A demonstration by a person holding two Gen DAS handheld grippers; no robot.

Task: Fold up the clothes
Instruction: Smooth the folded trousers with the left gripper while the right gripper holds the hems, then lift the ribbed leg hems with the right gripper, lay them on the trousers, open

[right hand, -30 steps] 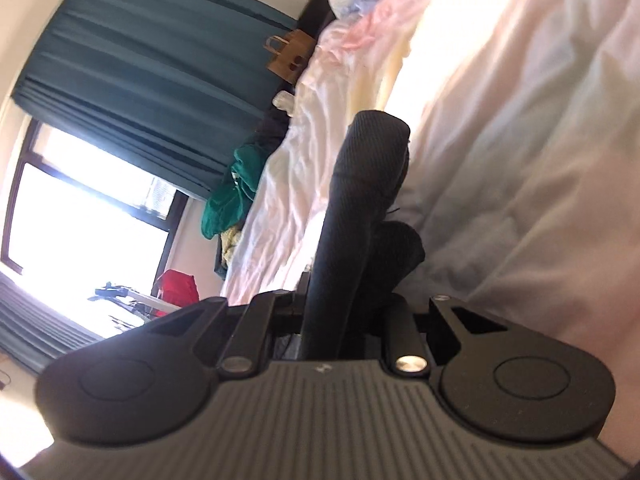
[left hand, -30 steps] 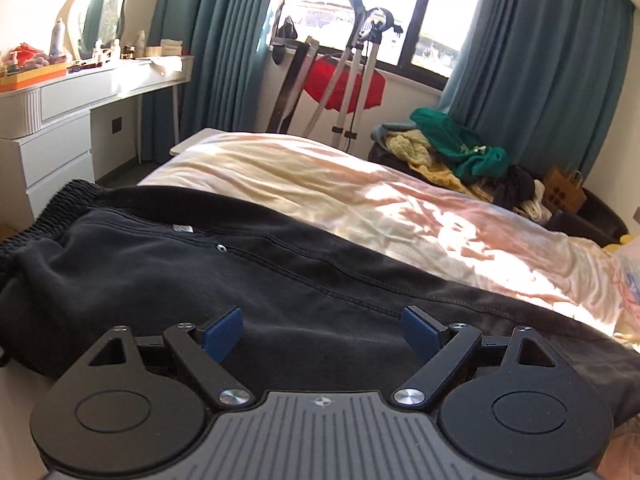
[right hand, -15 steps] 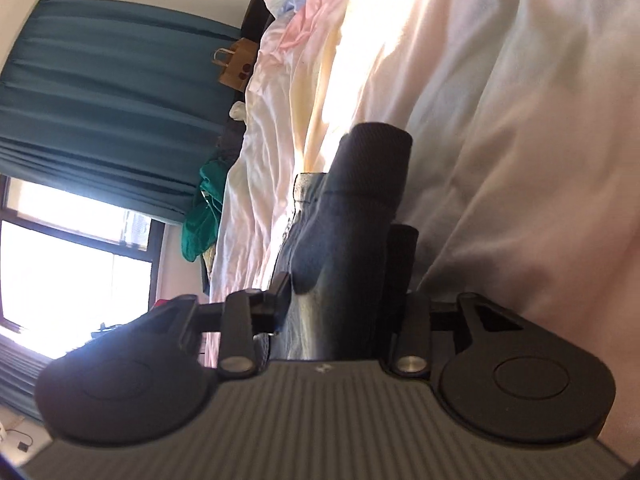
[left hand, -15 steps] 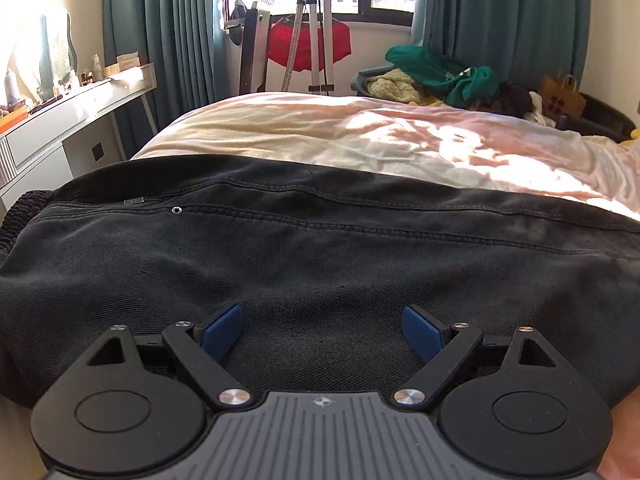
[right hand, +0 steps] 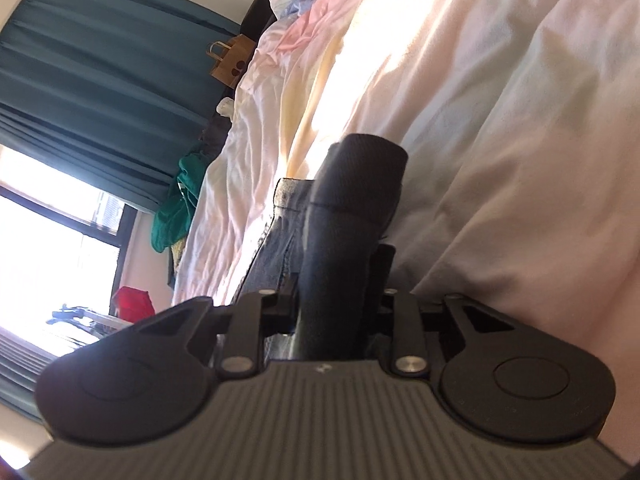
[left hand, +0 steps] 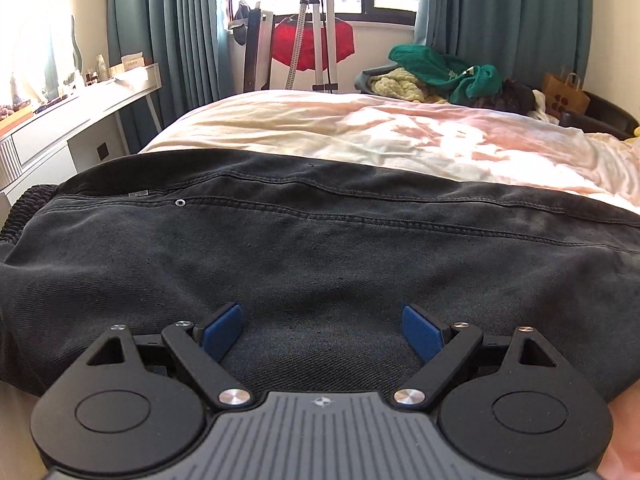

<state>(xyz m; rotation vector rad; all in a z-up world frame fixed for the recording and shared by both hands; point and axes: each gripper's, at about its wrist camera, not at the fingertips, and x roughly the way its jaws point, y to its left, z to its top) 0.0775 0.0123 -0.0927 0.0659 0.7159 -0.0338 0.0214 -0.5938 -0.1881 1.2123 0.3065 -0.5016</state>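
Item: dark trousers [left hand: 320,264], black denim with a ribbed elastic waistband [left hand: 28,208] at the left end. They lie lengthwise across the near side of the bed [left hand: 400,144], side seam uppermost, the two legs apparently laid one on the other.

Left hand-held gripper [left hand: 322,330]: jaws spread wide, blue pads [left hand: 222,330] low over the cloth, nothing between them. A second ago this view was tilted and turned toward the worktop [left hand: 80,120] by the wall; it now looks squarely across the middle of the garment.

Right hand-held gripper [right hand: 332,308]: jaws drawn in tight on a ribbed cuff [right hand: 360,184] and the fabric below it, which stands up between the fingers. Over the last second the camera has rolled and more of the leg [right hand: 272,248] has come into sight trailing back along the bed sheet [right hand: 500,120], so this end seems to be lifting and travelling.

Reading: the cuff end is likely being carried toward the waistband for a crosswise fold, the left tool poised to pin the middle. Not settled by these views.

Other contents: pile of clothes [left hand: 440,76], paper bag [left hand: 564,92], teal curtains [left hand: 500,12].
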